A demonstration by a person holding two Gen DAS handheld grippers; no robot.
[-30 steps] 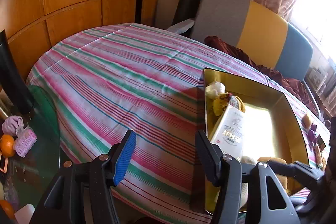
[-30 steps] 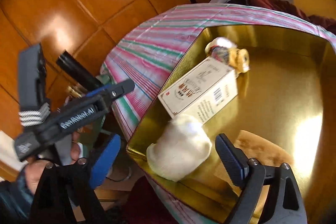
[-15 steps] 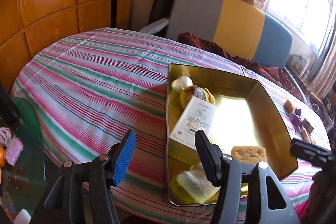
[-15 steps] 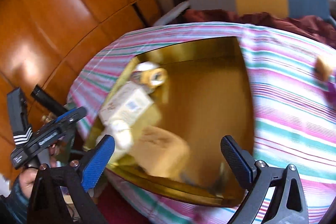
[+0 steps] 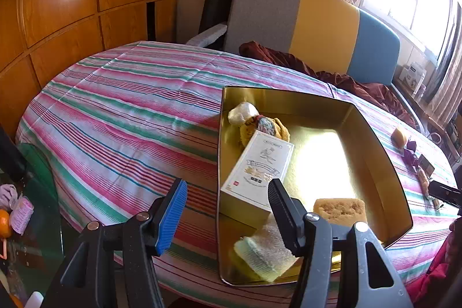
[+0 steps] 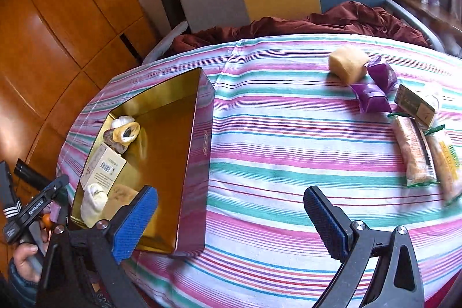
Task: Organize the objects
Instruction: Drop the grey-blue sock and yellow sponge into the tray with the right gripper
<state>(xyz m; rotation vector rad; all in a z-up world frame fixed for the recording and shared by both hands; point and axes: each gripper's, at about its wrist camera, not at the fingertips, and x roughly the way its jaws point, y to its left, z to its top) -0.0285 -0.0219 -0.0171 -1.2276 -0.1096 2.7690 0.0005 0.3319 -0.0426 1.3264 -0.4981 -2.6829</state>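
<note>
Gold tray [image 6: 190, 152] sits on striped tabletop [image 6: 288, 163], just ahead-left of right tongs [image 6: 228, 218] and ahead-right of left tongs [image 5: 226, 210]. Inside: white box [image 5: 257, 166] w/ barcode, print too small to read; sponge [image 5: 339, 208], folded cloth [image 5: 265, 250], white bundle [image 5: 242, 113]. Loose items well ahead-right of right tongs: yellow sponge [image 6: 348, 64], purple packets [image 6: 372, 94], snack packs [image 6: 415, 155]. "GenRobot.AI" reads on the left tool body. Right tongs have just been opening, now wide and released, nothing between. Left tongs about half open, gripping nothing.
</note>
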